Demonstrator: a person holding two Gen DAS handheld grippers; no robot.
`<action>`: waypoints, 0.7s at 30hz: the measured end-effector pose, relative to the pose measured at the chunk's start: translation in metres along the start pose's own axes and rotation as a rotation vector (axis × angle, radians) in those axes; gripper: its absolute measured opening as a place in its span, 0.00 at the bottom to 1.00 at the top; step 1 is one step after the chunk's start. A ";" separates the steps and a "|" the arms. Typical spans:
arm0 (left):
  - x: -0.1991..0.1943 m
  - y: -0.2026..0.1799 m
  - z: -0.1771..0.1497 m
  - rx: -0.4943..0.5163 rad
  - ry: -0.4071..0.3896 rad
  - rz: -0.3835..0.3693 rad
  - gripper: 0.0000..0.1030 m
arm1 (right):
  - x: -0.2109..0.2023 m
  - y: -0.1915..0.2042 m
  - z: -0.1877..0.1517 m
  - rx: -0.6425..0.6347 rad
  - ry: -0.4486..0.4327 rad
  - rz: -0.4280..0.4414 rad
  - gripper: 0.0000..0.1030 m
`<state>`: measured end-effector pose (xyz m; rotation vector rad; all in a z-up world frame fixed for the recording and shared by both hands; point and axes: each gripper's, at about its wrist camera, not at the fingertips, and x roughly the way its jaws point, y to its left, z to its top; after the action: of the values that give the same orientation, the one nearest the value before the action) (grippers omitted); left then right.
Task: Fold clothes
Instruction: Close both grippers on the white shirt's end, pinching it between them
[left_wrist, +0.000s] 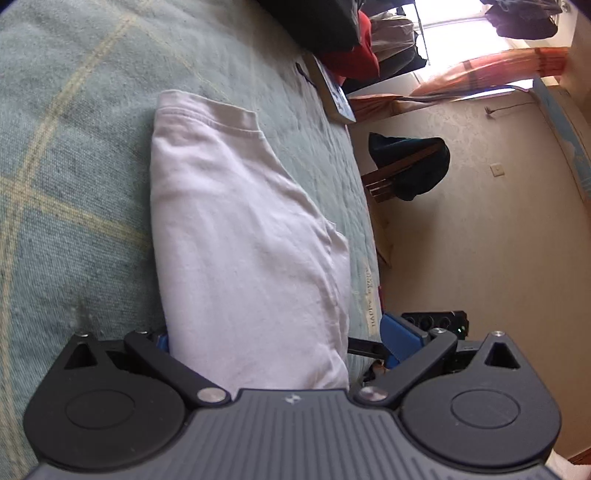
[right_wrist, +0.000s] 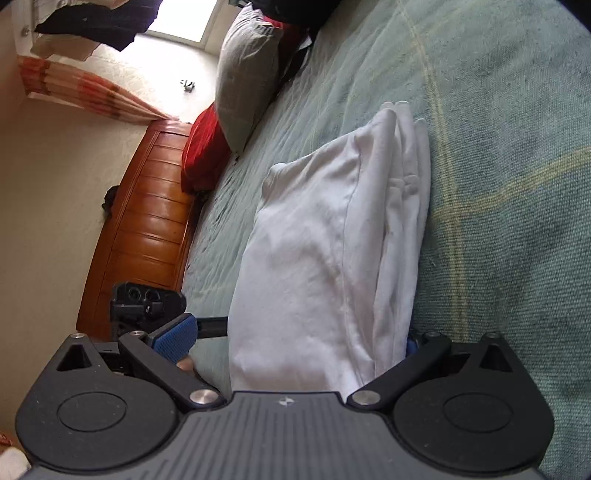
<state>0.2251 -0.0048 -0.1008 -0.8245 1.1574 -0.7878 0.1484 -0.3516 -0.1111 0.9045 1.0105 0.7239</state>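
Note:
A folded white garment (left_wrist: 240, 229) lies in a thick stack on the green bedspread (left_wrist: 74, 147). My left gripper (left_wrist: 280, 343) is open, its jaws spread wide around the near end of the stack, one blue pad (left_wrist: 400, 341) clear on the right, the other mostly hidden under the cloth. In the right wrist view the same white garment (right_wrist: 325, 251) shows its layered edges. My right gripper (right_wrist: 295, 338) is open too, straddling the near end, with one blue pad (right_wrist: 177, 334) free at left and the other hidden behind the cloth.
A grey pillow (right_wrist: 247, 74) and a red cushion (right_wrist: 205, 151) lie at the head of the bed by the wooden headboard (right_wrist: 147, 221). A book (left_wrist: 338, 98) lies near the bed edge. A chair with dark clothes (left_wrist: 410, 166) stands beyond.

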 end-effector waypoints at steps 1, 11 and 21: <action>0.003 0.000 0.003 -0.004 -0.010 -0.003 0.98 | -0.001 -0.003 0.003 0.008 -0.010 0.006 1.00; 0.000 0.006 -0.001 0.015 0.006 -0.051 0.99 | -0.004 -0.015 0.010 0.011 -0.039 0.074 1.00; -0.004 -0.011 0.000 -0.038 -0.025 -0.051 0.98 | 0.000 0.006 0.015 -0.013 -0.045 0.045 1.00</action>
<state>0.2227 -0.0067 -0.0899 -0.8961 1.1357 -0.7967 0.1618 -0.3535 -0.1022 0.9310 0.9471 0.7440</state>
